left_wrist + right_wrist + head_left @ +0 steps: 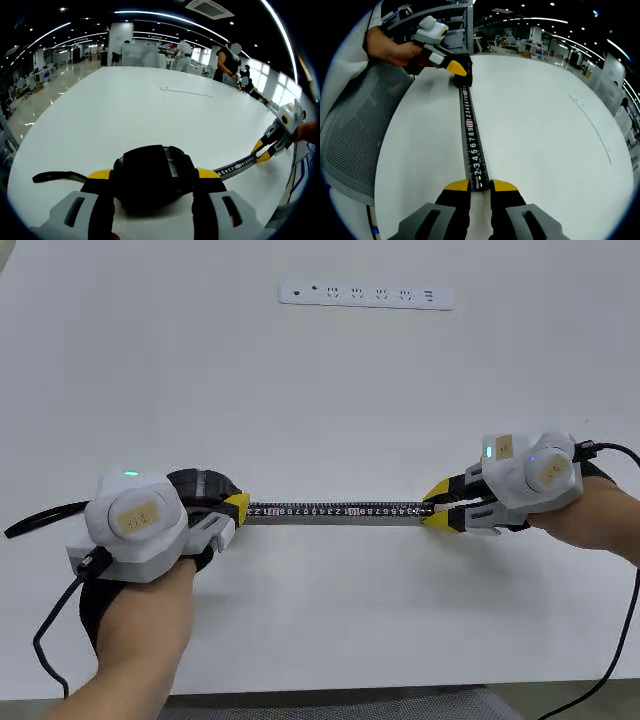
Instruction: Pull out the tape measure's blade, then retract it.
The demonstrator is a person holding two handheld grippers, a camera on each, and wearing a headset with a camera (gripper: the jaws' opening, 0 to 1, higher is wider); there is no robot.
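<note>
A black tape measure case point(205, 490) lies on the white table, and my left gripper point(232, 512) is shut on it; in the left gripper view the case point(152, 175) sits between the yellow-tipped jaws. The dark numbered blade point(340, 510) runs out flat to the right, also seen as blade point(471, 145) and blade point(237, 165). My right gripper point(438, 508) is shut on the blade's free end, with its yellow tips point(480, 186) closed around it. The left gripper point(451, 64) appears far off in the right gripper view, the right gripper point(264, 150) in the left one.
A white power strip point(365, 294) lies at the far side of the table. A black wrist strap point(40, 520) trails left from the case. Black cables hang off the table's near edge at both sides. People stand beyond the table in the left gripper view.
</note>
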